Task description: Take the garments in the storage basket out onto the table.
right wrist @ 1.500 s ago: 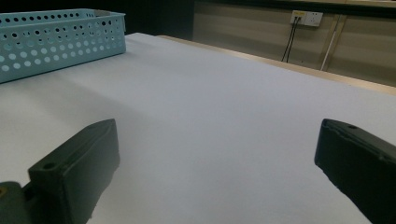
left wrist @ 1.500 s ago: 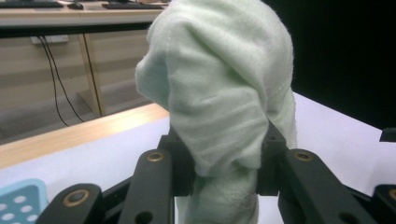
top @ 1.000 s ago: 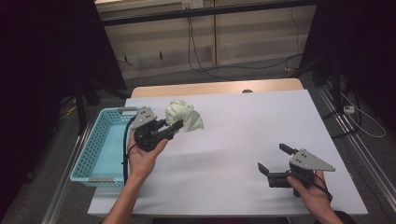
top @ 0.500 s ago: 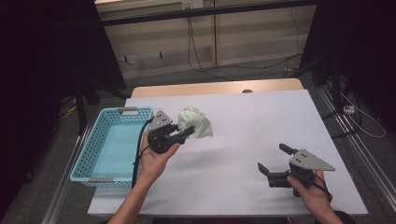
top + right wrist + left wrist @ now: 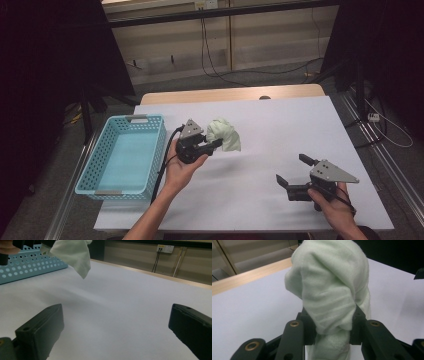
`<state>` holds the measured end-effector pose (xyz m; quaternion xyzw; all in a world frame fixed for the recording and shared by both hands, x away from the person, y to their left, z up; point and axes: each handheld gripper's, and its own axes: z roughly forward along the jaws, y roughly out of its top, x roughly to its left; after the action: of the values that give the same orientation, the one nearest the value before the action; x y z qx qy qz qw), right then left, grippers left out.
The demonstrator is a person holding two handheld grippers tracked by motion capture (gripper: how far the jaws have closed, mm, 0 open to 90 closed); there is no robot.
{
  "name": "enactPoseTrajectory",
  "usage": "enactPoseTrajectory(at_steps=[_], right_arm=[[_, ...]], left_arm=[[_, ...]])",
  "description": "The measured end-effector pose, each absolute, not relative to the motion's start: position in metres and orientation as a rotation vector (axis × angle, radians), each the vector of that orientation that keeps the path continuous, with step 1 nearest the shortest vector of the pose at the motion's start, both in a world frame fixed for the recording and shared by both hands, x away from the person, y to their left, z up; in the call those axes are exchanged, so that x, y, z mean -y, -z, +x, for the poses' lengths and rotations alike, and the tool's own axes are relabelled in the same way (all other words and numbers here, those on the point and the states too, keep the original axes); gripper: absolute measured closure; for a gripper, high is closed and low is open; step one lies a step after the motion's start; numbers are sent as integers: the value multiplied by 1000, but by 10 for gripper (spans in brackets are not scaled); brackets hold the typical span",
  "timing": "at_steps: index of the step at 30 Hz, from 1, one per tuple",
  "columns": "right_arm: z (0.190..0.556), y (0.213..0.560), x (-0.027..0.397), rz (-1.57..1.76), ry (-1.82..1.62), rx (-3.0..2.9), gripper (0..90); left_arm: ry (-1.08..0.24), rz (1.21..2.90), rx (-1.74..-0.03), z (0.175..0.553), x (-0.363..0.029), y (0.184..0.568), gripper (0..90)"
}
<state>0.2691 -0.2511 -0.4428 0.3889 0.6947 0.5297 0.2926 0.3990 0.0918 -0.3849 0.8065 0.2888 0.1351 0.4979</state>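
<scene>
The left gripper (image 5: 216,145), held up by a hand (image 5: 180,167) just right of the basket (image 5: 120,155), pinches the cloth (image 5: 224,134), while the right gripper (image 5: 295,172), well apart from that basket, rests with jaws spread wide.

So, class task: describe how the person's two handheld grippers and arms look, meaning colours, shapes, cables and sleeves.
Both tools are black. The left gripper and right gripper each carry a grey three-cornered plate on top. The left one's blocky jaws have brass-coloured rivets at the joints, seen in its own view, and a black cable trails from it. No sleeves show on the forearms.
</scene>
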Motion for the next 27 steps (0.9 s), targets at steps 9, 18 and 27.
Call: enactPoseTrajectory(at_steps=[9,18,27], right_arm=[[269,443,250,1026,-1415,-1859,0],[268,443,251,1024,-1416,-1860,0],[268,443,251,1024,-1415,-1861,0]], left_arm=[[-284,2005,-716,401,-81,404,661],[-262,2047,-729,403,-76,415,659],[-254,2105,-738,406,-68,431,654]])
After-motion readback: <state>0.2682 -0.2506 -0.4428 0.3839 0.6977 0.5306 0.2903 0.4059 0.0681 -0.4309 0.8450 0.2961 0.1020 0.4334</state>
